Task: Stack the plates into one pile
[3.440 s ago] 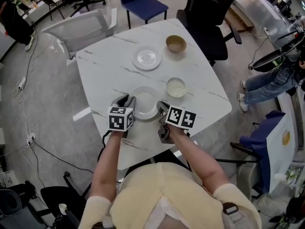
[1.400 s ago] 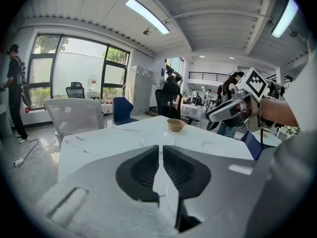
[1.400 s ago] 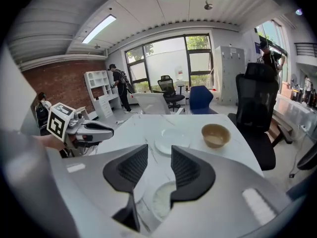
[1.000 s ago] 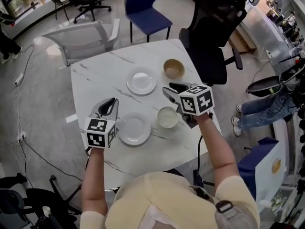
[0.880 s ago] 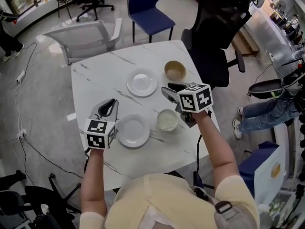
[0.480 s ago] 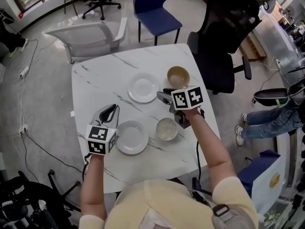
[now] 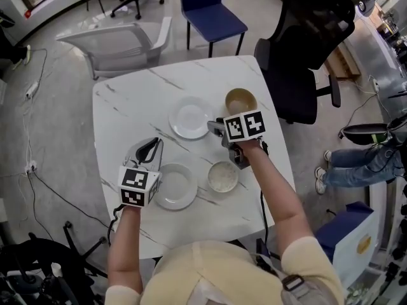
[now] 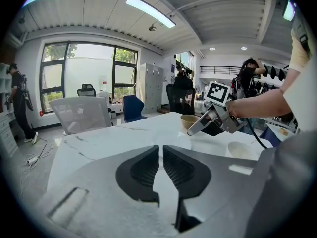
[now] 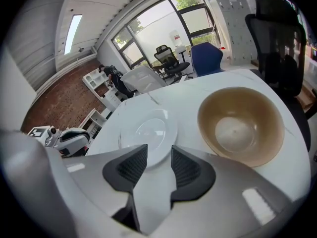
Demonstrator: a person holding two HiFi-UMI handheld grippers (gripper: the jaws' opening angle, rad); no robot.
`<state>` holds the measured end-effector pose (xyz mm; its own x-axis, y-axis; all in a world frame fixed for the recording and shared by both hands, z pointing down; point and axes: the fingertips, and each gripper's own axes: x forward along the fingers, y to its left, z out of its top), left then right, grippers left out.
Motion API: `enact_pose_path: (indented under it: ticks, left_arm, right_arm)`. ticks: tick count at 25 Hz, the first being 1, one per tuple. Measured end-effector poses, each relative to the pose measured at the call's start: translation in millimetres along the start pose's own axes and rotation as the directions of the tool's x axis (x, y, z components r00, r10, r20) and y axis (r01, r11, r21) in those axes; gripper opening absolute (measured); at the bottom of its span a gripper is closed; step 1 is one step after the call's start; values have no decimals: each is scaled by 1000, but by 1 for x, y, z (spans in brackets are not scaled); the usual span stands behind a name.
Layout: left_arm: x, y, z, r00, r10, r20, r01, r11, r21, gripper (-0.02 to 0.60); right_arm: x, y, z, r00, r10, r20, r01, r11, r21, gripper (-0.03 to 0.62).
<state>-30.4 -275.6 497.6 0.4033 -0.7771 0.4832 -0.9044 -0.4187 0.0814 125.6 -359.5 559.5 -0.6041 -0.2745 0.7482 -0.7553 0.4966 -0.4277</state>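
Observation:
Two white plates lie on the marble table (image 7: pixel 121 107). The far plate (image 7: pixel 190 117) (image 9: pixel 148 135) is mid-table and the near plate (image 7: pixel 175 186) is close to the front edge. My right gripper (image 7: pixel 213 127) (image 9: pixel 158 156) is low at the far plate's right rim. It is open with nothing between its pads, and the rim lies just beyond the fingertips. My left gripper (image 7: pixel 151 150) (image 8: pixel 160 155) hovers left of the near plate, apart from it. It is shut and holds nothing. The left gripper view shows the right gripper (image 8: pixel 210 121) across the table.
A tan bowl (image 7: pixel 240 100) (image 9: pixel 241 125) stands right of the far plate, close to my right gripper. A white bowl (image 7: pixel 223 176) sits right of the near plate. A black office chair (image 7: pixel 305 37), a blue chair (image 7: pixel 213 11) and a grey chair (image 7: pixel 121 40) surround the table.
My right gripper has come down and moved left, from above the white bowl to the far plate's rim. The left gripper stays beside the near plate, only slightly shifted.

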Motion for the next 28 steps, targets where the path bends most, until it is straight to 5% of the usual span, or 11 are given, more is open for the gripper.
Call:
enact_pose_path:
  ticks: [14,28]
  left_arm:
    - [17,3,-6,1000,-23,-6,23,1000,9,28]
    - [22,7,-10,1000,-24,-5,24,1000,-5,28]
  right_arm:
    - [18,-10,2,997,-71,-13,71,994,79,155]
    - [22,-16,2,987,-159,-4,159,986,56,114]
